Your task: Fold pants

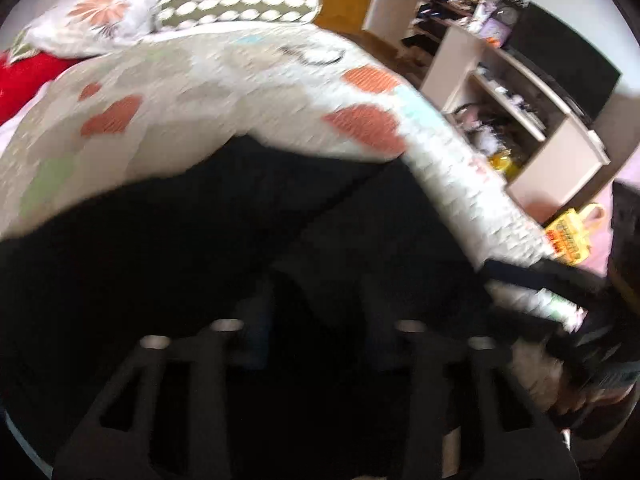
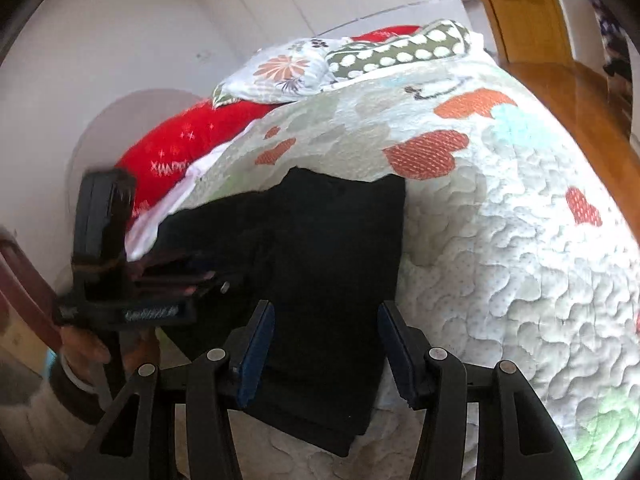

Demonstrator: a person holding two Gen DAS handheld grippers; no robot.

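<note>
On quilted bedspread (image 2: 520, 280): black pants (image 2: 320, 248) lie folded for flat support.
Right gripper (image 2: 326, 344) released, straddling pants at 6 o'clock; left gripper (image 1: 316, 340) state unreadable.

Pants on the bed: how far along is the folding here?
The black pants already lie as a compact folded stack on the quilt. Right gripper hangs open over their near edge, gripping nothing; left gripper is too dark to judge. Possibly one last fold or smoothing remains.
</note>
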